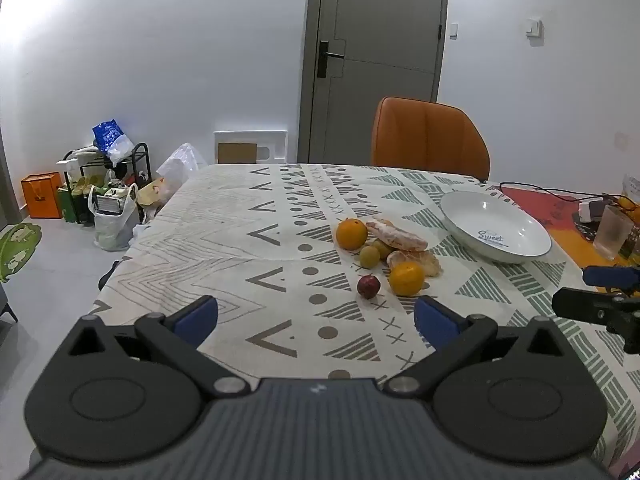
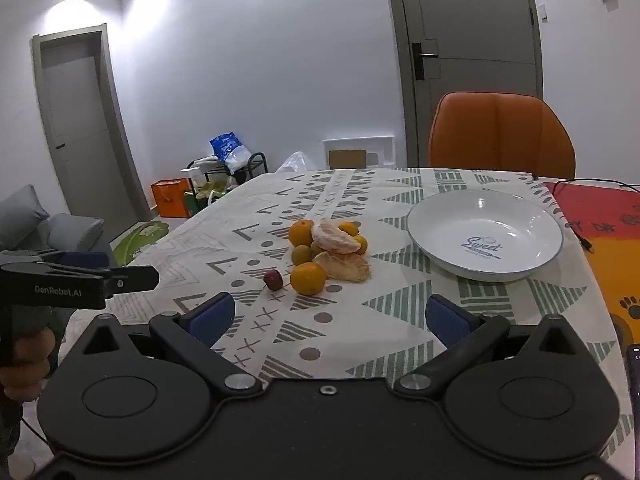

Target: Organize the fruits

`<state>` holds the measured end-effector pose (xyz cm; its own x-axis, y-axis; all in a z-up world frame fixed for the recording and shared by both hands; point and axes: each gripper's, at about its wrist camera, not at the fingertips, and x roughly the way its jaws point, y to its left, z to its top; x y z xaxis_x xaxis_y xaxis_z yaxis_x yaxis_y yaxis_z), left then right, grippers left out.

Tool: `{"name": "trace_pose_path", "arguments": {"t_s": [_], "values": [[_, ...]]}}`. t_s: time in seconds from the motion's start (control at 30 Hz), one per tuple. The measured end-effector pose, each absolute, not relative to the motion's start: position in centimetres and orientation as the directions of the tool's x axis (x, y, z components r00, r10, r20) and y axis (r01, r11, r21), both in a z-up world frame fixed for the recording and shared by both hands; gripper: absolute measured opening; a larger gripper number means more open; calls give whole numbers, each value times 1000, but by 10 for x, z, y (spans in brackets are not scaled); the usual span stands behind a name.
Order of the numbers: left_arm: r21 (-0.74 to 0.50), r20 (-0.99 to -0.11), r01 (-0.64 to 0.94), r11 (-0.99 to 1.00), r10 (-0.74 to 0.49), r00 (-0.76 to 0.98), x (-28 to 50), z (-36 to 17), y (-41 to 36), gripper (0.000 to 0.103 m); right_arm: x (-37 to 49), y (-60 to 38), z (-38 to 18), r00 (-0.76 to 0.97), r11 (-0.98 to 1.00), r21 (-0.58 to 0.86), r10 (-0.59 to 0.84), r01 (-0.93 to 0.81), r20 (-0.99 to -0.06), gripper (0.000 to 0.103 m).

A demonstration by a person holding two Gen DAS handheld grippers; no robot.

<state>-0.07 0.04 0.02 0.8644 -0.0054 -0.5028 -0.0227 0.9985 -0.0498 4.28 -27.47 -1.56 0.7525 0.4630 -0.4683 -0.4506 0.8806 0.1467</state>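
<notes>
A small heap of fruit lies mid-table: a near orange (image 1: 406, 278) (image 2: 307, 278), a far orange (image 1: 351, 233) (image 2: 301, 232), a green fruit (image 1: 369, 256) (image 2: 301, 254), a small red fruit (image 1: 368, 286) (image 2: 273, 280) and peeled citrus pieces (image 1: 396, 235) (image 2: 335, 236). To their right stands an empty white bowl (image 1: 460, 204) (image 2: 432, 216) marked "Sweet". My left gripper (image 1: 316, 318) is open, short of the heap with nothing between its blue pads. My right gripper (image 2: 330, 318) is open too, empty, short of the fruit and bowl.
A patterned cloth (image 1: 240, 240) covers the table. An orange chair (image 1: 430, 138) stands at the far edge. A glass (image 1: 612, 232), cable and small items crowd the right end. Bags and a rack (image 1: 108, 184) sit on the floor at left.
</notes>
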Motion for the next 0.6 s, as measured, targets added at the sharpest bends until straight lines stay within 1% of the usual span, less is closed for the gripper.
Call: {"name": "trace_pose_path", "arguments": {"t_s": [0.13,0.17,0.6], "values": [[-49,-507,-30,998,1,862,-4,1,-2,103,42,-273,-16,759,882,142,460,-449,-461,103],[-67,-518,-30,997,-9,855,-1,0,1,103,42,-273,-16,760,883,139,458,-448,-461,103],[-57,-525,-21,998,-12,851,-1,0,-1,103,42,-273,-18,755,881,140,462,-452,-465,103]]}}
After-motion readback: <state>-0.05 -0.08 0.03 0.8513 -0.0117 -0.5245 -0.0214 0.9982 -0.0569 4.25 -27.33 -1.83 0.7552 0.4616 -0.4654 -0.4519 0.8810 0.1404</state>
